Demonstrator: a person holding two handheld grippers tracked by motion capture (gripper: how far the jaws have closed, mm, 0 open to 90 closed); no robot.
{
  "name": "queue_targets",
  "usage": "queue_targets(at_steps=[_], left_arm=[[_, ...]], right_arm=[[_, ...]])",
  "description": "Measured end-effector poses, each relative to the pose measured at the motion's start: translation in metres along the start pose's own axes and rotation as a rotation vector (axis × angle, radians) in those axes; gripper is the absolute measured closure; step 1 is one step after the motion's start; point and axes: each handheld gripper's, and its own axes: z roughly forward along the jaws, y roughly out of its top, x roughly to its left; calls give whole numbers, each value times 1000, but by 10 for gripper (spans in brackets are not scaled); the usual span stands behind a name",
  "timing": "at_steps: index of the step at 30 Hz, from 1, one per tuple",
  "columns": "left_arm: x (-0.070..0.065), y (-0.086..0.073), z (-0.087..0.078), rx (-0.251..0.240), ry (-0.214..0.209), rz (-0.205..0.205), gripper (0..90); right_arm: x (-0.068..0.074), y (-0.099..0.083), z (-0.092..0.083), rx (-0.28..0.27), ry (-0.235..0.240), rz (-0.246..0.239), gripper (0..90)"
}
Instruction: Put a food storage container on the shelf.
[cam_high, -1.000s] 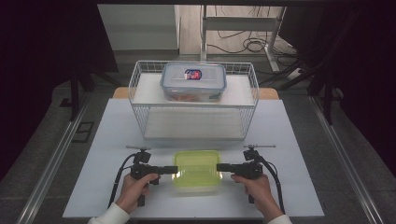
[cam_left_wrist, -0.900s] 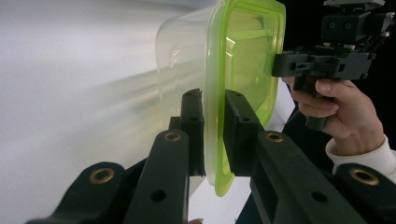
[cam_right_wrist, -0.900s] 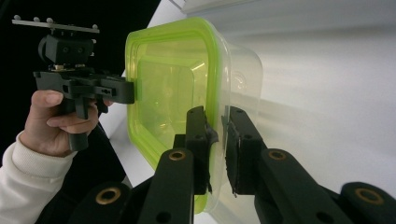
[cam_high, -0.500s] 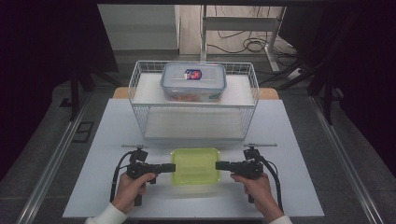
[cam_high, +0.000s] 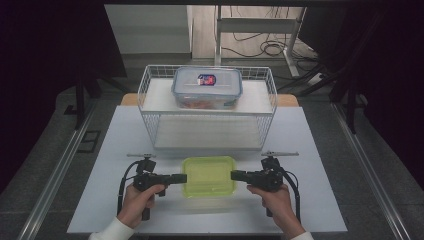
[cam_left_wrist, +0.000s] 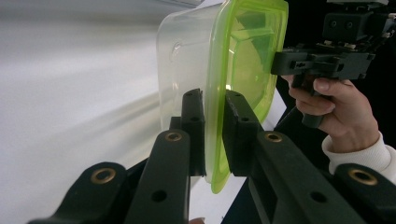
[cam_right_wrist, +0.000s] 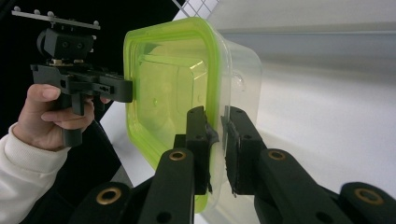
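Note:
A clear box with a lime-green lid (cam_high: 209, 176) hangs just above the white table, held level between both grippers. My left gripper (cam_high: 182, 177) is shut on the lid's left rim, and my right gripper (cam_high: 234, 175) is shut on its right rim. In the left gripper view the jaws (cam_left_wrist: 212, 100) pinch the green rim of the box (cam_left_wrist: 243, 56), with the other gripper (cam_left_wrist: 322, 63) at the far edge. The right gripper view has its jaws (cam_right_wrist: 215, 116) clamped on the rim of the box (cam_right_wrist: 163, 84), opposite the left gripper (cam_right_wrist: 88, 86).
A white wire rack (cam_high: 150, 100) stands behind the box, near the table's far edge. A clear box with a blue-grey lid (cam_high: 207, 86) sits on the rack's upper shelf; its lower shelf is bare. Open table (cam_high: 320, 200) lies on both sides.
Both grippers have carried the green-lidded box a little away from the person, toward the rack. Their grip on it is unchanged.

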Motion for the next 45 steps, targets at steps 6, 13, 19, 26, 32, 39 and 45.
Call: queue_targets(at_steps=[6,13,19,26,32,39,45], left_arm=[[-7,2,-6,-16,7,20,804],[-12,4,-9,-23,11,28,804],[-20,14,-14,-29,13,36,804],[-31,30,-21,-37,11,55,804],[-40,43,-27,-41,10,70,806],[-47,56,-32,-49,1,79,807],[-54,68,-39,-59,-13,80,807]], right_arm=[[7,3,-2,-12,-4,-14,800],[11,7,-5,-20,1,-28,800],[16,15,-9,-30,7,-39,799],[25,28,-16,-53,6,-61,799],[34,42,-24,-70,3,-83,799],[41,54,-31,-87,6,-97,798],[51,69,-37,-92,10,-117,797]])
